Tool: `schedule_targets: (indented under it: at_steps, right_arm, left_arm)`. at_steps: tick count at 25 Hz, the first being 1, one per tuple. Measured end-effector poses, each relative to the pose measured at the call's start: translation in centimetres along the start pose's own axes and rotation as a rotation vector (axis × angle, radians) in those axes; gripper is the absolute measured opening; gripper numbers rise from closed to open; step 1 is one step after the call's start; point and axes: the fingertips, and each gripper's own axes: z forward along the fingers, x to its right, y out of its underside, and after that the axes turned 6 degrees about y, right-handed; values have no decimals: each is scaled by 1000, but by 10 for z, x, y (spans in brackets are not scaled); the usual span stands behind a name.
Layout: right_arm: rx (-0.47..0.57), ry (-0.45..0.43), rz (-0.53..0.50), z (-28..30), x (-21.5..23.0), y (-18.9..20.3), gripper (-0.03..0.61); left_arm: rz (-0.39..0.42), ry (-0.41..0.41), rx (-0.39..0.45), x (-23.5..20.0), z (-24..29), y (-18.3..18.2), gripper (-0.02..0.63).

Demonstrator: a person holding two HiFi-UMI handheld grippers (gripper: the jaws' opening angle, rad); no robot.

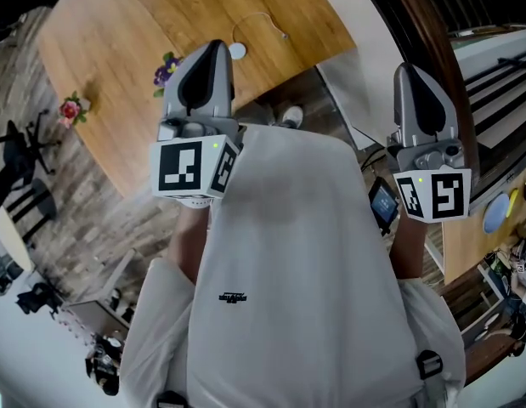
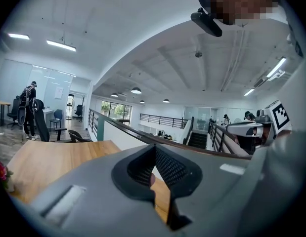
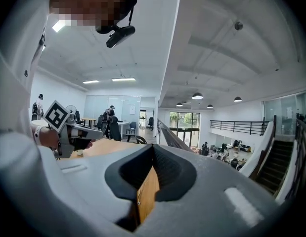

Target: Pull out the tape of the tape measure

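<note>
No tape measure shows in any view. In the head view my left gripper (image 1: 213, 51) is held up in front of the person's white shirt (image 1: 296, 253), over the edge of a round wooden table (image 1: 127, 24). Its jaws are shut with nothing between them, and the left gripper view shows the same for the left gripper (image 2: 153, 151). My right gripper (image 1: 412, 71) is raised at the right, beside the shirt, and is also shut and empty; the right gripper (image 3: 153, 151) looks the same in its own view. Both point away from the body.
Two small flower pots (image 1: 166, 69) (image 1: 73, 107) and a white disc with a thin cable (image 1: 237, 51) lie on the table. Black office chairs (image 1: 20, 143) stand at the left. A dark railing (image 1: 432, 49) runs at the right. A person (image 2: 29, 110) stands far off.
</note>
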Motion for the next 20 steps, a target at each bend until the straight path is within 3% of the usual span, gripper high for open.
schedule_targets:
  at_steps: [20]
  right_arm:
    - [-7, 55, 32, -7, 10, 15, 2]
  left_arm:
    - [10, 106, -18, 36, 6, 8, 18]
